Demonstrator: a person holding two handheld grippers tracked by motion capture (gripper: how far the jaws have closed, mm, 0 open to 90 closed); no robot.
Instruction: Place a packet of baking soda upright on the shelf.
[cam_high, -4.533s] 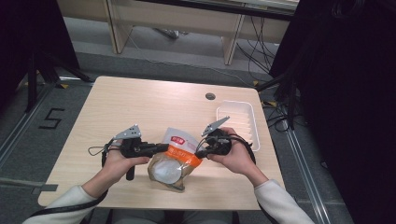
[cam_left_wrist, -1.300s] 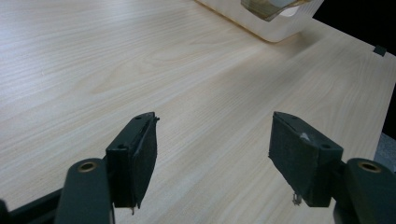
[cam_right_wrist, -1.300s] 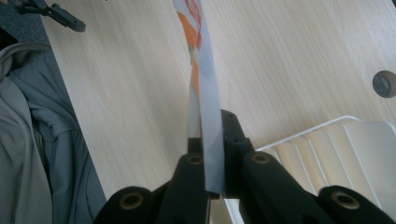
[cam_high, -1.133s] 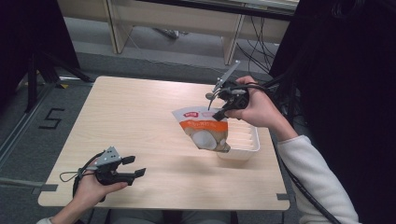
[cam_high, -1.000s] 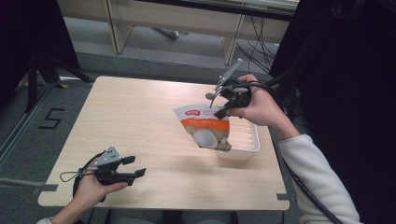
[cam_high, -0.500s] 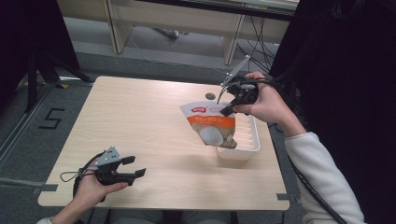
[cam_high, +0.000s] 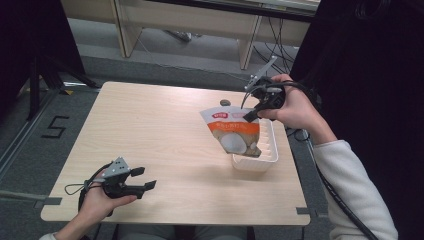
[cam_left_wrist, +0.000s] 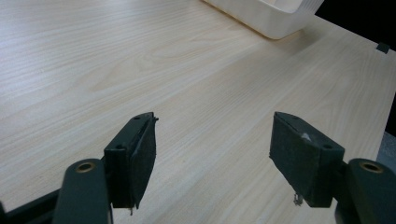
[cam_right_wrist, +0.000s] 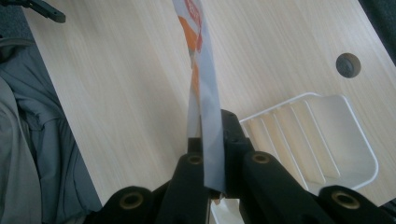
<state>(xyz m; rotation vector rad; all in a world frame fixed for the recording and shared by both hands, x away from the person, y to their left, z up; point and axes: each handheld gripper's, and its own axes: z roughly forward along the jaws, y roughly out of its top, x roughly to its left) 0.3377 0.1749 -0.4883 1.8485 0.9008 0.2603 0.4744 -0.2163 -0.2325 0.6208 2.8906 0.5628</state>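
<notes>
An orange-and-white snack pouch (cam_high: 232, 132) hangs in the air, its lower end over the white tray (cam_high: 269, 156) at the table's right side. My right gripper (cam_high: 251, 116) is shut on the pouch's top edge; in the right gripper view the thin pouch (cam_right_wrist: 204, 88) runs edge-on up from between the closed jaws of that gripper (cam_right_wrist: 209, 140), with the tray (cam_right_wrist: 327, 135) beneath. My left gripper (cam_high: 147, 178) rests near the table's front left corner, open with nothing between its fingers. In the left gripper view its gripper (cam_left_wrist: 212, 161) faces bare wood, the tray (cam_left_wrist: 271, 18) far off.
The light wooden table (cam_high: 150, 125) has a round cable hole (cam_high: 225, 103) behind the tray. A small dark notch (cam_left_wrist: 383, 47) marks the right edge. Desk legs and cables stand on the floor beyond the far edge. A grey sleeve (cam_right_wrist: 28, 140) lies at the table's near side.
My right gripper has carried the pouch to the right and slightly up, so its lower end now hangs over the tray. The left gripper has stayed put.
</notes>
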